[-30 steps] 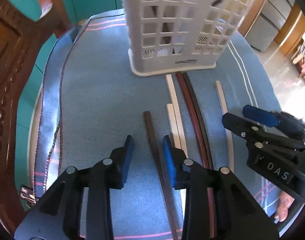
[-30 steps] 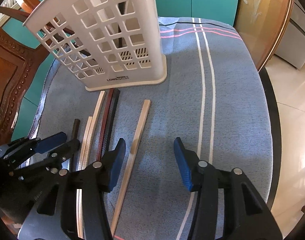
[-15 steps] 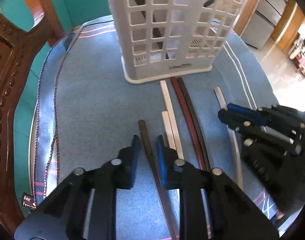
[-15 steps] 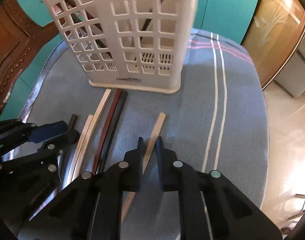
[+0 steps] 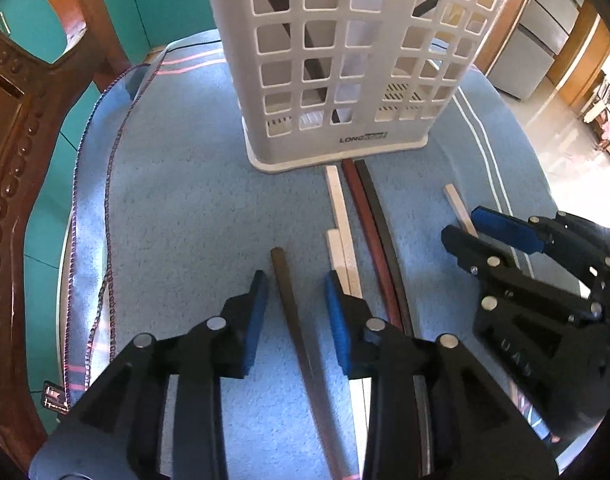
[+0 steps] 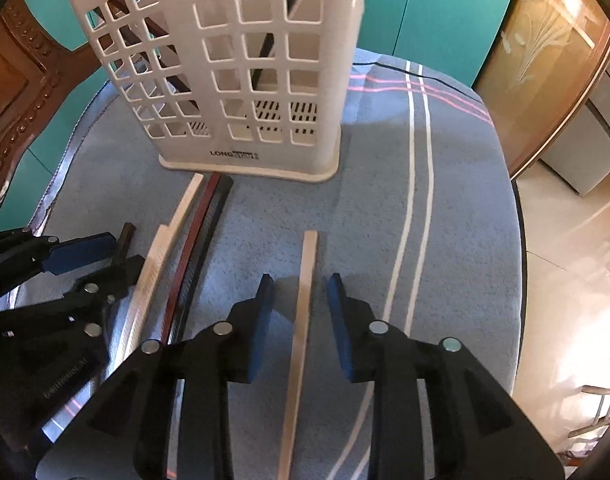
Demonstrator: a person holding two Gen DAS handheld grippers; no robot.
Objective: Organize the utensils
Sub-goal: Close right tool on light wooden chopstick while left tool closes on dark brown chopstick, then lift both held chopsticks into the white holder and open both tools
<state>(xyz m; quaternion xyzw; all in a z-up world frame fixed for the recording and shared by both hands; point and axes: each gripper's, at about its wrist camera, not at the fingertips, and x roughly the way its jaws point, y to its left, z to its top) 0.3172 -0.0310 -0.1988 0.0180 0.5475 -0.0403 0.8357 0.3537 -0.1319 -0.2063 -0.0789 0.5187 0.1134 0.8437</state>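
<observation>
A white lattice utensil basket [image 5: 345,60] [image 6: 241,72] stands on the blue cloth, with dark sticks inside. Several chopsticks lie in front of it. My left gripper [image 5: 295,284] is open, its jaws on either side of a dark brown chopstick [image 5: 293,312] that lies between them. Pale chopsticks [image 5: 343,232], a red-brown one [image 5: 369,236] and a black one [image 5: 383,236] lie to its right. My right gripper [image 6: 299,286] is open astride a light wooden chopstick [image 6: 303,320]. Each gripper shows in the other's view, the right one [image 5: 461,228] and the left one [image 6: 121,250].
A carved wooden chair [image 5: 13,160] stands at the left of the round table. The blue cloth [image 6: 385,200] has white and pink stripes. Teal cabinets [image 6: 425,12] are behind. The table edge [image 6: 519,280] drops to the floor on the right.
Both grippers had narrowed around their chopsticks half a second ago and have now opened wider. Both have moved closer to the basket. The chopsticks still lie on the cloth.
</observation>
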